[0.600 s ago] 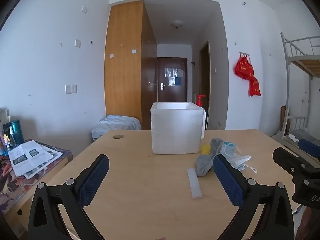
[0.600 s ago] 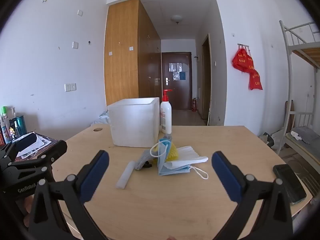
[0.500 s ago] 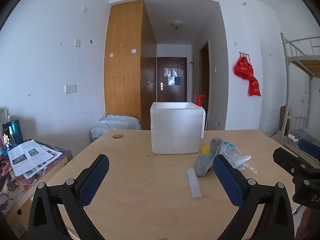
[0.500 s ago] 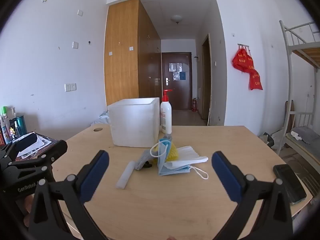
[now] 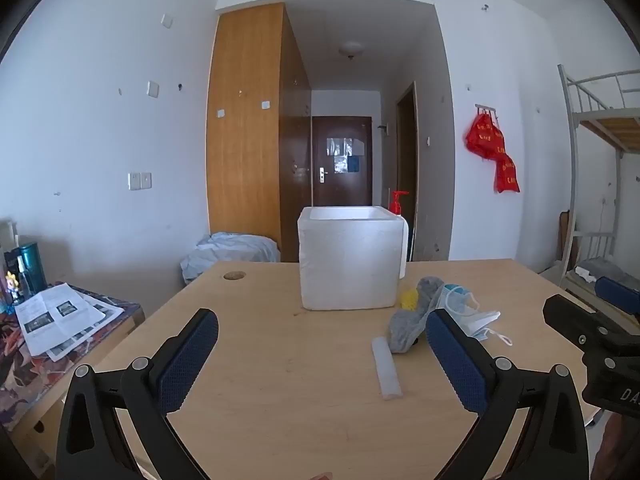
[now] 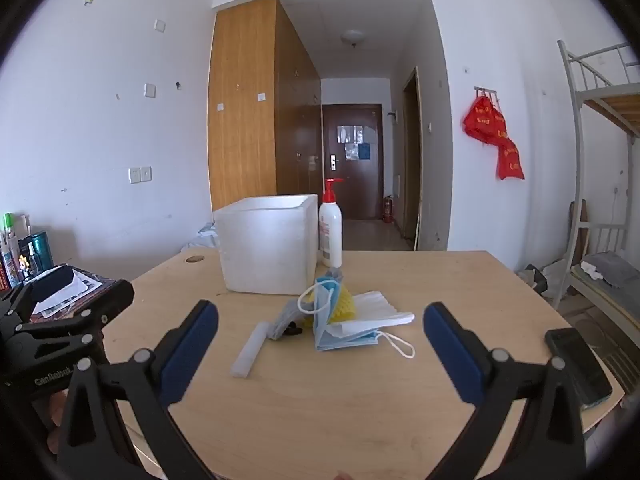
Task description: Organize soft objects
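Note:
A pile of soft things lies on the wooden table (image 6: 360, 400) in front of a white foam box (image 6: 268, 244): blue and white face masks (image 6: 348, 324), a yellow sponge (image 6: 346, 302), a grey sock (image 5: 408, 320) and a white foam strip (image 6: 250, 348). The box also shows in the left wrist view (image 5: 348, 260). My left gripper (image 5: 320, 356) is open and empty, low over the table, left of the pile. My right gripper (image 6: 320, 348) is open and empty, facing the pile from the near side.
A pump bottle (image 6: 331, 232) stands right of the box. A black phone (image 6: 578, 364) lies at the table's right edge. A side table with papers (image 5: 60, 320) and bottles is at the left. A bunk bed (image 6: 600, 200) stands at the right.

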`<move>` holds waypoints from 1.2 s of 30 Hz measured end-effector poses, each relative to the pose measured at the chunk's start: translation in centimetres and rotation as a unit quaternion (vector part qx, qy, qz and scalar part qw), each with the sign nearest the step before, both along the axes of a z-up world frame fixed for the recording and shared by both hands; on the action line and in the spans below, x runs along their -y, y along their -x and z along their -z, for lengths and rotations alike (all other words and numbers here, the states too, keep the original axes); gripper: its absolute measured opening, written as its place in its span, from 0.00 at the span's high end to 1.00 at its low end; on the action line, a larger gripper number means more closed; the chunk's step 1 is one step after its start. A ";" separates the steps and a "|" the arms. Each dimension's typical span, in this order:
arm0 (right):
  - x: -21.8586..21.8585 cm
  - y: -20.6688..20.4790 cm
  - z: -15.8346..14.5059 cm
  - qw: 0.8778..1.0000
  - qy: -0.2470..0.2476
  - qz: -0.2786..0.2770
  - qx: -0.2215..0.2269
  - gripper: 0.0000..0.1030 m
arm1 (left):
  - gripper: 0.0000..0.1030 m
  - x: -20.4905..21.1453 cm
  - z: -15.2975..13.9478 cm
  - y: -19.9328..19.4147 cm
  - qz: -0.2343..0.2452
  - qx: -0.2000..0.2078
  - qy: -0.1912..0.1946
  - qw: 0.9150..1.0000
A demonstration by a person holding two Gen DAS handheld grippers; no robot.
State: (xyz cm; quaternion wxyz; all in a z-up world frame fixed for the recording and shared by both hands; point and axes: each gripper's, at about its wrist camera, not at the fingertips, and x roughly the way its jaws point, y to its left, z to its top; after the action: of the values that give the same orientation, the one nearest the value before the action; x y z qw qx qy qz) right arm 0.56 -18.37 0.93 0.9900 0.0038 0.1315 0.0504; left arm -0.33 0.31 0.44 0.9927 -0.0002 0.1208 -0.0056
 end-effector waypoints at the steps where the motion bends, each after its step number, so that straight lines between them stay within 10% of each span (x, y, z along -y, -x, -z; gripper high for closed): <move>1: 0.0 0.0 0.0 1.000 0.000 -0.001 0.000 0.00 | 0.00 0.0 0.0 0.0 0.000 0.000 0.000 1.000; 36: 2.0 -0.5 -0.8 1.000 0.003 0.004 -0.005 0.00 | 0.00 0.8 -0.3 -1.3 0.024 -0.010 -0.002 1.000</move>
State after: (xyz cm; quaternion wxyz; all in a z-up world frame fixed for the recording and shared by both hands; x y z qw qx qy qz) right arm 1.08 -20.39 1.69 0.9895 0.0017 0.1370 0.0458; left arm 0.99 -0.46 0.75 0.9910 0.0045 0.1305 -0.0291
